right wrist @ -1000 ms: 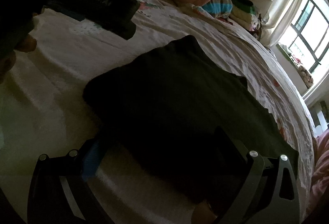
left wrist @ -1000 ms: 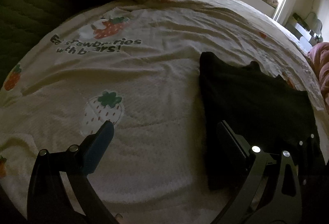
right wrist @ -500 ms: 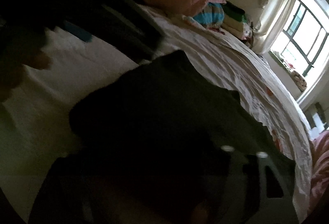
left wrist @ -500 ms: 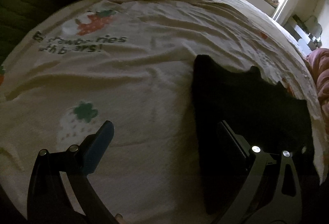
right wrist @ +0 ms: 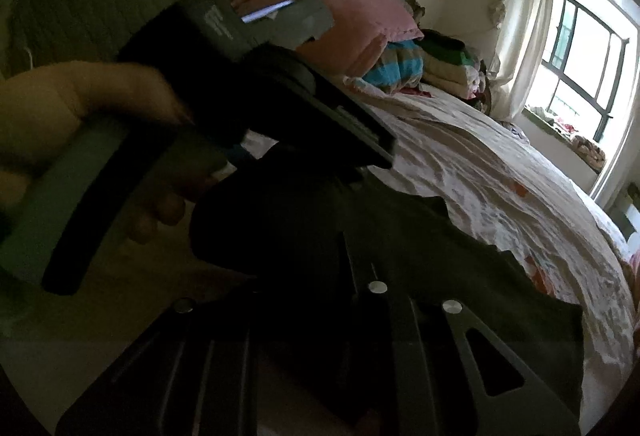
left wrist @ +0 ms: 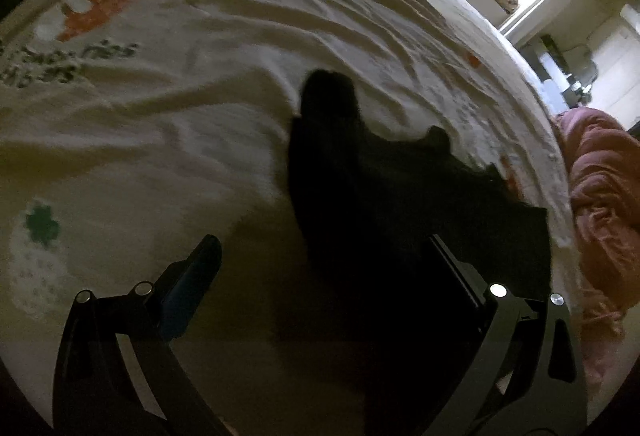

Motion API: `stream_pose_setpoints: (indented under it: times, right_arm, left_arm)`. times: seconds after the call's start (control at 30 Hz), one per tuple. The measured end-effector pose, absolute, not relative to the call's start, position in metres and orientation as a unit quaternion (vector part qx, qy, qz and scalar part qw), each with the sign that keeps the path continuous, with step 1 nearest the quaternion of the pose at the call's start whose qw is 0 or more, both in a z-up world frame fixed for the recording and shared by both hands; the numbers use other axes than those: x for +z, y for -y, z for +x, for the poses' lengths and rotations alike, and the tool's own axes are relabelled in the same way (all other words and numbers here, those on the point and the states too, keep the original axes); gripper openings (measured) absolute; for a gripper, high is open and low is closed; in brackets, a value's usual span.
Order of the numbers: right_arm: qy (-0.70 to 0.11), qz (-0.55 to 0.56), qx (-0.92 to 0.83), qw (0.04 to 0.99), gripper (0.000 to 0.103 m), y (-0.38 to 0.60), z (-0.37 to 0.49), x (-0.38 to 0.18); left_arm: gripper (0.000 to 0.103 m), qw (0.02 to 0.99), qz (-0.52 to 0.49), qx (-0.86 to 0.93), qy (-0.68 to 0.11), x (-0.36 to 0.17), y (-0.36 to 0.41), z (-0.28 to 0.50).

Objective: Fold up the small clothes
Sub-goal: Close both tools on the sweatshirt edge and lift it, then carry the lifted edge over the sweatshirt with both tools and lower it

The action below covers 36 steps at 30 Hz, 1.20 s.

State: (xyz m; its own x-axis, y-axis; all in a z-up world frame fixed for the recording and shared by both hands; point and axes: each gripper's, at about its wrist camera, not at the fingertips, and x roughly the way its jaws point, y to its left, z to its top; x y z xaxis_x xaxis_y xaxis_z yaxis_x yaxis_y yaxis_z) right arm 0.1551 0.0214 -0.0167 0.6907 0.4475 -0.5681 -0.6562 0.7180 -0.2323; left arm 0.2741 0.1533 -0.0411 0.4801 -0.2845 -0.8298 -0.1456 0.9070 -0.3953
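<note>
the black garment (left wrist: 400, 203) is lying on the strawberry-print bedsheet (left wrist: 180, 123), filling the frame from centre out toward 4 o'clock in the left wrist view. the left gripper (left wrist: 320, 276) is hovering with fingers spread wide, probably straddling the garment's near edge to take a fold line. the right gripper (right wrist: 320, 296) is sitting low against the dark cloth at 6 o'clock; i cannot tell whether it is pinching anything.

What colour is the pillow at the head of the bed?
Pink; the pillow shows best in the right wrist view, behind the left gripper.
</note>
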Motion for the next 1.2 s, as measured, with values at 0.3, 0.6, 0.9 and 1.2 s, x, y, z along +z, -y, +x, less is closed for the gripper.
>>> stream_pose_setpoints:
  times: [0.3,0.6,0.9,1.2]
  right_arm:
    - [-0.236,-0.175,0.299,0.908,0.012,0.003,0.149,-0.001]
    - [-0.205,-0.145,0.261,0.932,0.012,0.04,0.136,0.025]
    - [-0.188,-0.12,0.235,0.946,0.012,0.078,0.127,0.041]
    - [-0.191,-0.099,0.218,0.952,0.011,0.113,0.127,0.043]
  left_arm:
    - [0.021,0.855,-0.188,-0.076,-0.477,-0.01,-0.114,0.268]
    - [0.019,0.873,-0.157,-0.097,-0.451,0.03,-0.076,0.259]
    - [0.019,0.881,-0.134,-0.116,-0.439,0.058,-0.037,0.253]
    - [0.019,0.881,-0.111,-0.126,-0.442,0.066,0.003,0.254]
